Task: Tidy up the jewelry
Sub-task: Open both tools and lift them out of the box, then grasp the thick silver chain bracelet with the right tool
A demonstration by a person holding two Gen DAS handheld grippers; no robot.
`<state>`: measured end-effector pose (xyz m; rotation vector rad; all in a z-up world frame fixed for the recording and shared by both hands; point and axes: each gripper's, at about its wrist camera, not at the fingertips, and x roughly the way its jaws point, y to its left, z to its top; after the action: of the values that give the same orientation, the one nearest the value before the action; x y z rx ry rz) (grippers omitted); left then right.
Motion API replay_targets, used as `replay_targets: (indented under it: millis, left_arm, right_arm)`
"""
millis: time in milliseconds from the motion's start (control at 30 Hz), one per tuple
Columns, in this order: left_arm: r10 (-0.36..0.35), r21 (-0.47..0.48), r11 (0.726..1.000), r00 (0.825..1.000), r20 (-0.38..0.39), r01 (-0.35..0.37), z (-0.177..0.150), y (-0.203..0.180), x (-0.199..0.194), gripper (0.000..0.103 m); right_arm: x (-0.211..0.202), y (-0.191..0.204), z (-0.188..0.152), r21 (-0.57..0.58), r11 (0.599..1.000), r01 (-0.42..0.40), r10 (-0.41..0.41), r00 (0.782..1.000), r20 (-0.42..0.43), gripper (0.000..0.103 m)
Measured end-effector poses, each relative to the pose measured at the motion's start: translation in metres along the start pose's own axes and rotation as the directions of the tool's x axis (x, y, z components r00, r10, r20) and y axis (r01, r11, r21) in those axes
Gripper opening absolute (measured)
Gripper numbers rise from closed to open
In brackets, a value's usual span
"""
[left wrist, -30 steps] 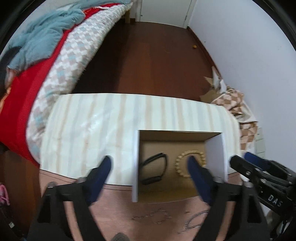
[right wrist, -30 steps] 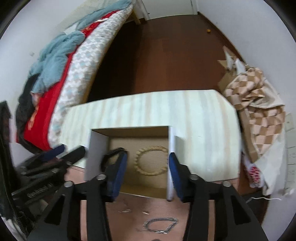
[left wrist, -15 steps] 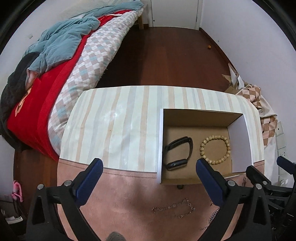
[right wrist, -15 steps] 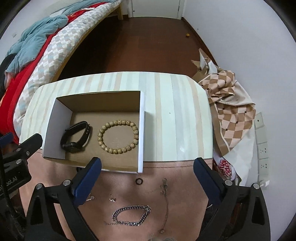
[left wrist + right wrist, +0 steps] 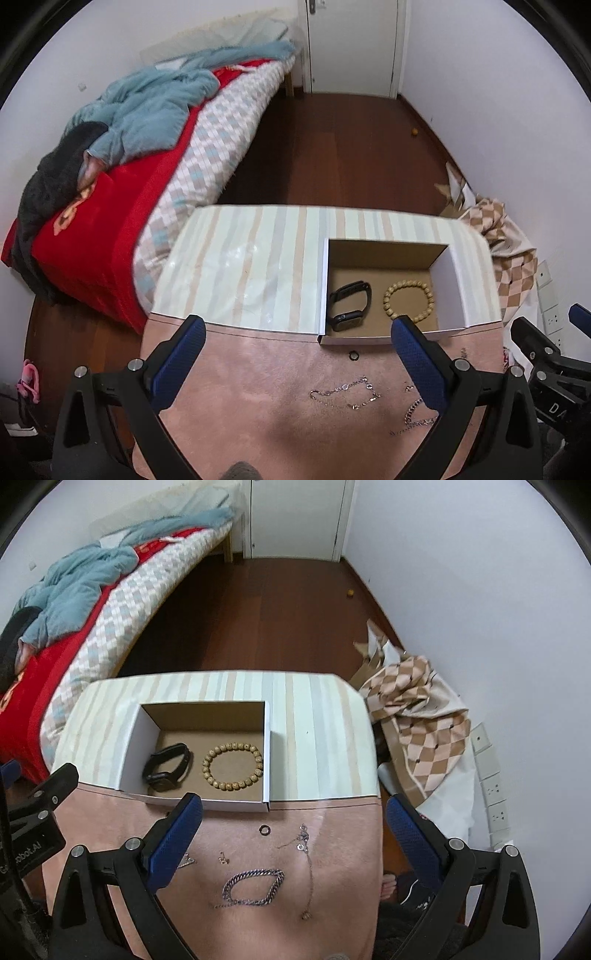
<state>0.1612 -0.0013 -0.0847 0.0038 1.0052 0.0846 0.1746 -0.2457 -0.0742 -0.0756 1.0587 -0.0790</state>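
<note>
Left gripper [image 5: 297, 330]: held above the pink mat [image 5: 258, 369], jaws spread wide and empty; a sideways drift to its right could bump the right gripper's body, which sits close at that edge of its view.
Box [image 5: 133, 749]: open cardboard, sitting on the striped cloth [image 5: 317, 738] with its near wall at the mat's edge; a low approach could catch that wall and shove the box back.
Black band [image 5: 168, 768]: already in the box, left of the beads; a careless drop could land on it and tangle.
Bead bracelet [image 5: 232, 766]: in the box, close beside the right wall.
Small ring [image 5: 265, 829]: on the mat just in front of the box; tiny and low, so blunt pads may push it along instead of pinching it.
Chain bracelet [image 5: 253, 886]: lying loose on the mat; gripped at one link, it will likely hang and swing, and could snag the box rim.
Thin necklace [image 5: 308, 867]: just beside the chain; the jaws could easily pick up both.
Right gripper [image 5: 293, 810]: above the loose pieces, fingers wide apart, carrying nothing.
</note>
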Motion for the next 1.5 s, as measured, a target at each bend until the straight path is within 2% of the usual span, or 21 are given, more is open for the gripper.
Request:
replay_targets:
  millis: [133, 333, 500, 633, 800, 967, 1033, 1200, 1300, 1400, 1500]
  left_arm:
    - [-0.002, 0.006, 1.0, 0.998, 0.058, 0.002, -0.005, 0.001, -0.031, 0.102]
    - [-0.032, 0.005, 0.999, 0.996, 0.087, 0.032, -0.014, 0.004, -0.062, 0.102]
    - [-0.044, 0.001, 0.999, 0.995, 0.092, 0.044, -0.023, 0.004, -0.075, 0.102]
    - [-0.024, -0.015, 1.0, 0.997, 0.08, 0.025, -0.031, 0.005, -0.075, 0.102]
    - [0.035, -0.025, 0.999, 0.998, 0.053, -0.033, -0.051, 0.005, -0.053, 0.102]
    - [0.088, -0.053, 0.994, 0.993, -0.076, -0.093, -0.086, 0.01, -0.001, 0.102]
    - [0.117, -0.055, 0.991, 0.985, -0.13, -0.125, -0.1, 0.012, 0.021, 0.102]
    - [0.151, -0.055, 0.984, 0.963, -0.223, -0.167, -0.122, 0.017, 0.059, 0.102]
    - [0.165, -0.053, 0.982, 0.954, -0.249, -0.184, -0.127, 0.021, 0.071, 0.102]
    - [0.173, -0.05, 0.98, 0.949, -0.264, -0.193, -0.128, 0.025, 0.079, 0.102]
    - [0.175, -0.05, 0.979, 0.946, -0.274, -0.196, -0.128, 0.027, 0.085, 0.102]
  right_arm:
    - [-0.033, -0.001, -0.006, 0.005, 1.0, 0.018, -0.019, 0.998, 0.063, 0.101]
    - [-0.068, -0.002, -0.016, 0.018, 1.0, 0.023, -0.025, 0.993, 0.115, 0.101]
    - [-0.083, -0.005, -0.027, 0.035, 0.999, -0.003, -0.001, 0.992, 0.123, 0.101]
    - [-0.082, -0.014, -0.038, 0.075, 0.996, -0.046, 0.038, 0.993, 0.108, 0.101]
    - [-0.046, -0.036, -0.061, 0.161, 0.983, -0.085, 0.084, 0.996, 0.014, 0.101]
    - [0.016, -0.056, -0.098, 0.263, 0.958, -0.116, 0.151, 0.981, -0.118, 0.098]
    - [0.038, -0.059, -0.111, 0.291, 0.947, -0.135, 0.186, 0.97, -0.155, 0.085]
    - [0.09, -0.046, -0.136, 0.313, 0.93, -0.191, 0.268, 0.936, -0.228, 0.071]
    - [0.109, -0.031, -0.144, 0.303, 0.93, -0.21, 0.288, 0.926, -0.244, 0.062]
    - [0.121, -0.018, -0.146, 0.283, 0.941, -0.186, 0.261, 0.931, -0.255, 0.061]
    - [0.126, -0.006, -0.144, 0.233, 0.963, -0.139, 0.194, 0.952, -0.235, 0.06]
